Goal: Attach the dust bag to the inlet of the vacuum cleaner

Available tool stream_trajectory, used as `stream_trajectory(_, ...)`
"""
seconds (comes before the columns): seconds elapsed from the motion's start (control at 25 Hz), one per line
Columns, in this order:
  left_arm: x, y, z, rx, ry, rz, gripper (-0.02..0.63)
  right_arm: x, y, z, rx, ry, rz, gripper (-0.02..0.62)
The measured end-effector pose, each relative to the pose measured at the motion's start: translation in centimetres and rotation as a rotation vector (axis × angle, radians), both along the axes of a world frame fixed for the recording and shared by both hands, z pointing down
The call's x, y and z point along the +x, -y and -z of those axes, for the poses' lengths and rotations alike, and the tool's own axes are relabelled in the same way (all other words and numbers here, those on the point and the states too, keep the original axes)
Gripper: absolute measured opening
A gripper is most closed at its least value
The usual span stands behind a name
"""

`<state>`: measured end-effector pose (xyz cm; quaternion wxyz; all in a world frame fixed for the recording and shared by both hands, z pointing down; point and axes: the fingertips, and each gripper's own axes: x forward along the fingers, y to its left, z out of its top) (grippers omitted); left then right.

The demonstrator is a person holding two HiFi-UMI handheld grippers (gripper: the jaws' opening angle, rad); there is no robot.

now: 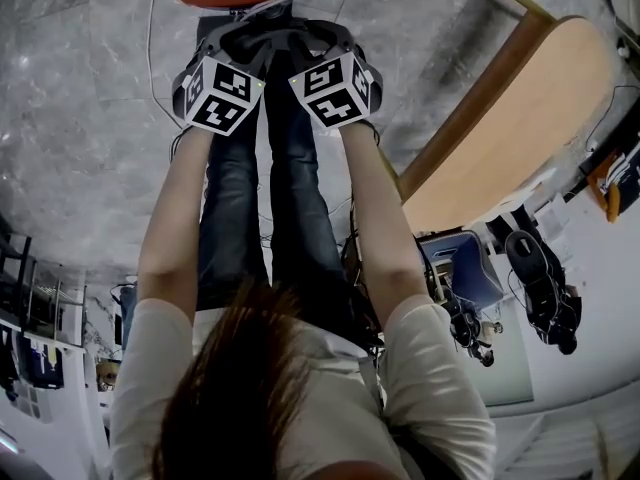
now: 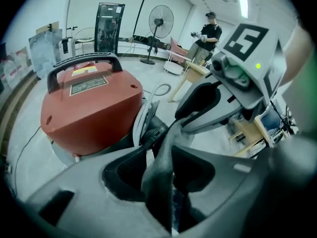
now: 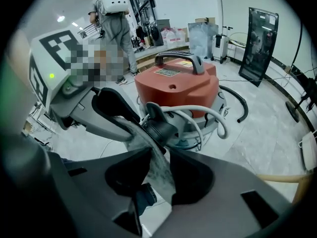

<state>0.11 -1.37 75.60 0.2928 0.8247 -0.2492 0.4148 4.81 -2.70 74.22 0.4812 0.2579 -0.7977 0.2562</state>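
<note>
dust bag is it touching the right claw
Touching. The right gripper view shows the dust bag filling the gap between the jaws of the right claw, against both.

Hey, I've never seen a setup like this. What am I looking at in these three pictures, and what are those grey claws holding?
A person holds two hand-held grippers; there is no robot. The head view looks down past hair and arms at the floor. Each other picture comes from a camera on one gripper, looking along its jaws. The left gripper and right gripper both pinch the dark cloth bag by the black inlet of the red vacuum, standing on the floor.
</note>
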Motion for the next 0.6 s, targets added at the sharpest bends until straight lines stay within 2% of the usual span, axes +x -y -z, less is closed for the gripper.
stream_trajectory(0.16, -0.2, -0.2, 0.3, -0.006, -0.031, 0.014, 0.191, -0.6, -0.4, 0.1, -0.036, 0.067, -0.029, 0.196)
stream_trajectory(0.44, -0.1, -0.2, 1.4, -0.026, -0.056, 0.044, 0.233, -1.4, -0.9, 0.9, -0.035, 0.089, -0.016, 0.215)
stream_trajectory(0.6, -0.2, 0.1, 1.8, -0.031, -0.064, 0.048, 0.233, -1.2, -0.6, 1.2, -0.044, 0.116, -0.07, 0.201)
